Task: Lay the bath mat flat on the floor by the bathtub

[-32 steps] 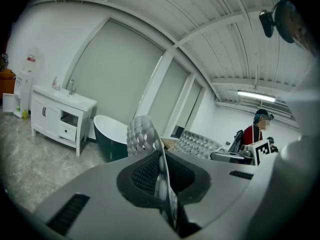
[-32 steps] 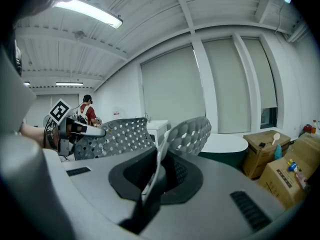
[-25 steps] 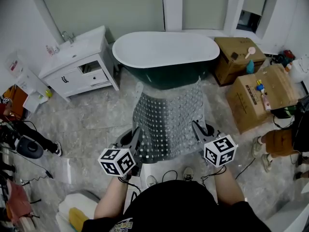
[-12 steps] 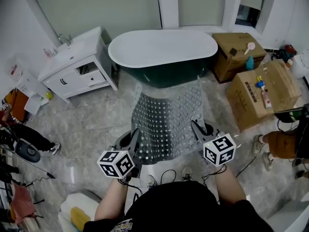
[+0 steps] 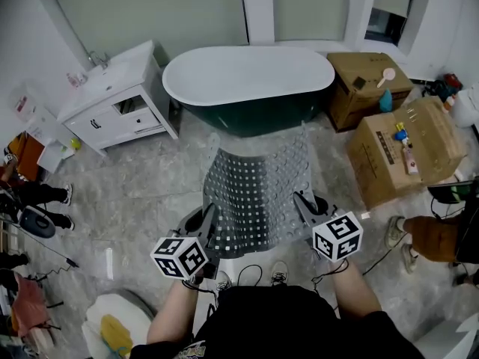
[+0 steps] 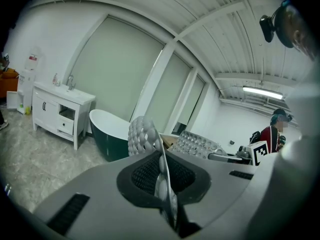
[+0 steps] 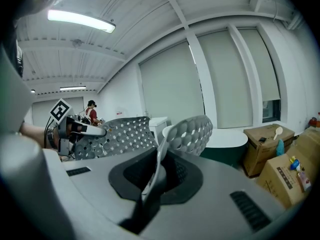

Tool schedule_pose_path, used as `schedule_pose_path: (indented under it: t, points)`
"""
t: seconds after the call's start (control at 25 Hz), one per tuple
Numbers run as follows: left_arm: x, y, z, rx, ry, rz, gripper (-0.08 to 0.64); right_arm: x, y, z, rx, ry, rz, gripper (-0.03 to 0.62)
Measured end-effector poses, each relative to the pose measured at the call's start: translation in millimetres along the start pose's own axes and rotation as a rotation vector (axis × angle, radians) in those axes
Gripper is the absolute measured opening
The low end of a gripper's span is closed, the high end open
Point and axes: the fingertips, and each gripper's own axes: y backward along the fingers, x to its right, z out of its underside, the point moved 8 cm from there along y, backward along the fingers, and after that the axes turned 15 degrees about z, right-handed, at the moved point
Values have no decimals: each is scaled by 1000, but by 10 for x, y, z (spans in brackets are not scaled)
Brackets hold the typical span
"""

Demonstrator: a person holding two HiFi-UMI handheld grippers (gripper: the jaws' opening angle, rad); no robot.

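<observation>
The bath mat (image 5: 258,193) is a clear, bumpy sheet with rows of square holes. It hangs stretched in the air between my two grippers, its far edge reaching toward the dark green bathtub (image 5: 248,84) with a white rim. My left gripper (image 5: 210,219) is shut on the mat's near left corner; the mat's edge (image 6: 161,174) runs between its jaws. My right gripper (image 5: 301,206) is shut on the near right corner, with the mat (image 7: 187,131) curling up past its jaws. The bathtub (image 6: 107,131) shows ahead in the left gripper view.
A white vanity cabinet (image 5: 120,99) stands left of the tub. Two cardboard boxes (image 5: 400,148) with small bottles stand at the right. A person's legs (image 5: 419,234) are at the far right, another person's feet (image 5: 45,200) at the left. Cables lie by my shoes (image 5: 251,275).
The whole scene has shifted slightly left and up in the head view; the mat stays held taut between both grippers, which hardly moved. The feet at the left have shifted.
</observation>
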Motion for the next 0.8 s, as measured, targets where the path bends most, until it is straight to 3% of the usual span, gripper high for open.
schedule_pose_path:
  t: [0.52,0.8]
  points:
    - [492,-227,100,14,-4,-28,29,404,175,39,13,-25,-52,33]
    - [435,-255,22,21,-4,-30,29,409,92,-44,21,-28,-57,33]
